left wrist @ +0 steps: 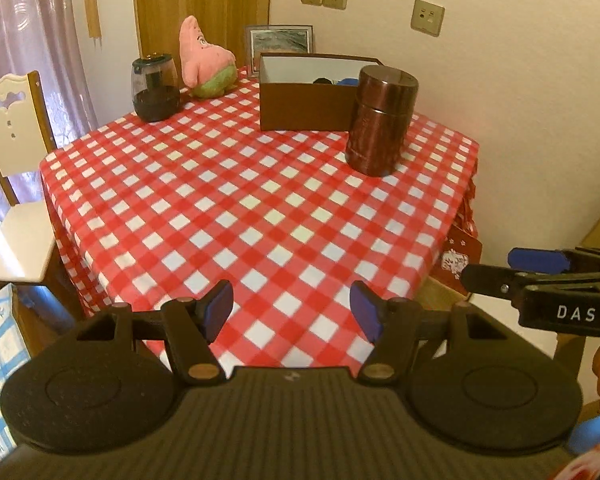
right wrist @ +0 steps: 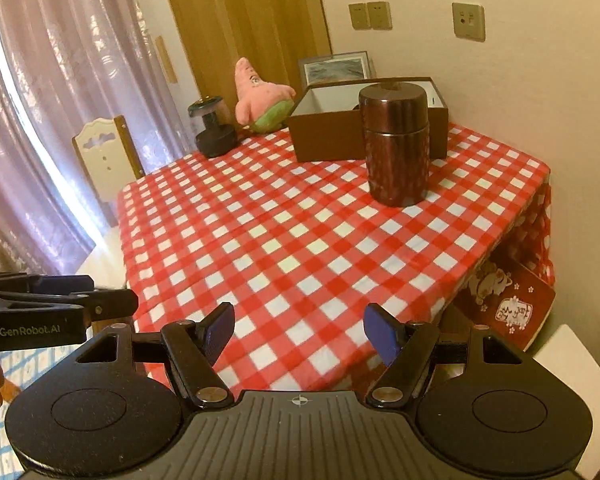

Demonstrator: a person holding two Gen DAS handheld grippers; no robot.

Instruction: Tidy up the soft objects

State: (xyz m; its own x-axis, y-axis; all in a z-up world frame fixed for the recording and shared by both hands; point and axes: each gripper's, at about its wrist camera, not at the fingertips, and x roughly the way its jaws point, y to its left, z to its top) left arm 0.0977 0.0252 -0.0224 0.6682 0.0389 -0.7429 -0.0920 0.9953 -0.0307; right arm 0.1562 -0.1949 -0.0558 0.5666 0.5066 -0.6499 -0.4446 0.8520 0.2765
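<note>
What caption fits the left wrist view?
Open tongs over checked table; pink plush toy beside brown box.

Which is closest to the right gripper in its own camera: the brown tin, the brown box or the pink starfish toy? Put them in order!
From the right gripper:
1. Brown tin, standing right of centre on the table.
2. Brown box, open, just behind the tin.
3. Pink starfish toy, at the far edge, left of the box.

Pink plush (left wrist: 204, 58), red-checked tablecloth (left wrist: 260, 208)
</note>
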